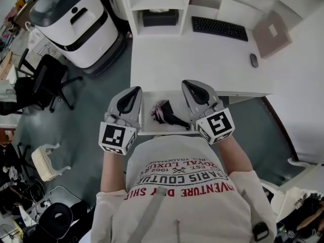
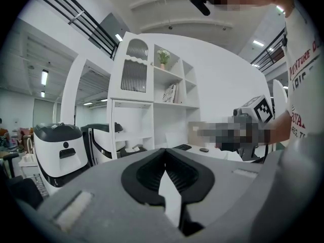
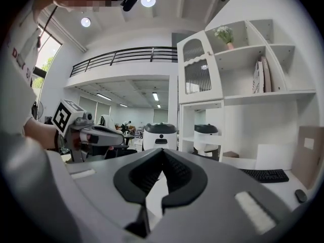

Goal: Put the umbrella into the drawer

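One keyboard (image 1: pixel 219 28) and mouse (image 1: pixel 253 60) sit on desk (image 1: pixel 177 59) beyond umbrella (image 1: pixel 164 113)

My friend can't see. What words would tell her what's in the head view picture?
A folded dark umbrella lies in an open white drawer at the front of a white desk. A person holds the left claw and right claw above it, one each side of the umbrella. A keyboard and mouse sit on the desk.

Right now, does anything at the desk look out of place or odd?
Only the drawer stands open at the desk front, with the umbrella lying askew inside, its canopy loosely bunched. Nothing spilled or damaged.
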